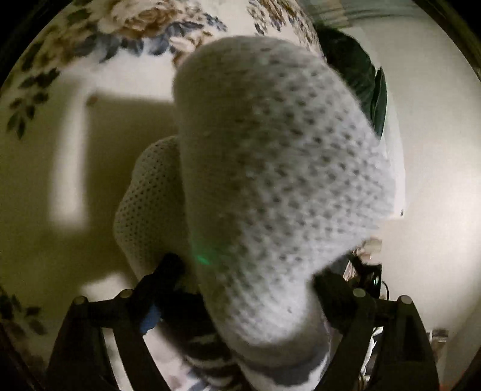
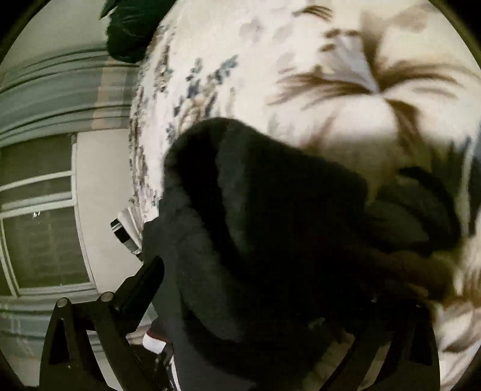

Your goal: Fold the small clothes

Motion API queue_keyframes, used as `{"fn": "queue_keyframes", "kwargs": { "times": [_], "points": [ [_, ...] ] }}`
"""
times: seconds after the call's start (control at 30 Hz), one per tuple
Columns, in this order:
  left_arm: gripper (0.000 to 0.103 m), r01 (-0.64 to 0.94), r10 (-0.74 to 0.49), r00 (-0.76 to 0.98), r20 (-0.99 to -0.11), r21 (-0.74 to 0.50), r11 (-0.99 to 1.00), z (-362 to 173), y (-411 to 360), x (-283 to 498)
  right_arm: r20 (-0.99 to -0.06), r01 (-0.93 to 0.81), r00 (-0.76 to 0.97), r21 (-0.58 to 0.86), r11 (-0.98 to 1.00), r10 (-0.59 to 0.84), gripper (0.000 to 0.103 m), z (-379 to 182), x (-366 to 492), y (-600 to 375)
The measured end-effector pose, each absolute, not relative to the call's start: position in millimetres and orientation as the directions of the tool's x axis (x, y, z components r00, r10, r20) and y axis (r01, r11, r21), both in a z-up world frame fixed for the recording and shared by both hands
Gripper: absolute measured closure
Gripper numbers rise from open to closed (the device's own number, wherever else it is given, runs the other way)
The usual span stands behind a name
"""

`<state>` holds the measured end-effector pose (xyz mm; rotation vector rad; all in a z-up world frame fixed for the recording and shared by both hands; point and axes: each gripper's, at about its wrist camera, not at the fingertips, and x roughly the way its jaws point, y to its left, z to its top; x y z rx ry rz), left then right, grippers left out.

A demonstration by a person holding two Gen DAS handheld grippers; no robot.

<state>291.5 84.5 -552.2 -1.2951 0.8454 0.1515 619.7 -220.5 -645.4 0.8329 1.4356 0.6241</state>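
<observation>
In the left wrist view a white knit sock (image 1: 270,168) speckled with grey dots fills the middle, folded over a second layer (image 1: 147,195). It lies between the fingers of my left gripper (image 1: 246,276), whose jaws stand wide and open, with a dark gap by the left fingertip (image 1: 168,267). In the right wrist view a thick black garment (image 2: 255,225) bulges between the fingers of my right gripper (image 2: 270,288). Its left finger (image 2: 144,285) touches the cloth's edge, and the cloth hides the right finger. Whether the pads press on it I cannot tell.
A white bedspread with brown and blue flowers (image 1: 126,27) (image 2: 345,75) lies under both. A dark green bundle (image 1: 354,69) (image 2: 129,27) sits at the bed's edge. Pale wall (image 1: 436,150) is beyond; a window and moulding (image 2: 45,195) are on the left.
</observation>
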Motion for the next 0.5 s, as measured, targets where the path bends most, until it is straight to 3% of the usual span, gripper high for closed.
{"fn": "queue_keyframes", "kwargs": {
  "times": [0.03, 0.07, 0.13, 0.33, 0.5],
  "points": [
    [0.018, -0.541, -0.346, 0.699, -0.626, -0.779, 0.317, -551.2, 84.1, 292.7, -0.614, 0.108, 0.070, 0.788, 0.606, 0.786, 0.036, -644.3, 619.1, -219.3],
    [0.018, -0.538, -0.345, 0.696, -0.630, -0.775, 0.330, -549.3, 83.7, 293.8, -0.651, 0.104, 0.078, 0.758, 0.644, 0.755, 0.054, -643.7, 617.7, -218.6],
    [0.018, -0.535, -0.351, 0.683, -0.641, -0.766, 0.358, -545.8, 84.0, 296.3, -0.655, 0.139, 0.115, 0.755, 0.641, 0.747, 0.067, -641.6, 609.0, -223.5],
    [0.018, -0.512, -0.403, 0.604, -0.688, -0.722, 0.464, -532.8, 99.2, 315.8, -0.627, 0.247, 0.268, 0.779, 0.577, 0.731, 0.071, -613.5, 544.1, -254.4],
    [0.019, -0.342, -0.554, 0.461, -0.693, -0.715, 0.610, -521.5, 103.6, 364.9, -0.629, 0.434, 0.359, 0.767, 0.473, 0.689, 0.072, -595.1, 419.0, -306.9]
  ]
}}
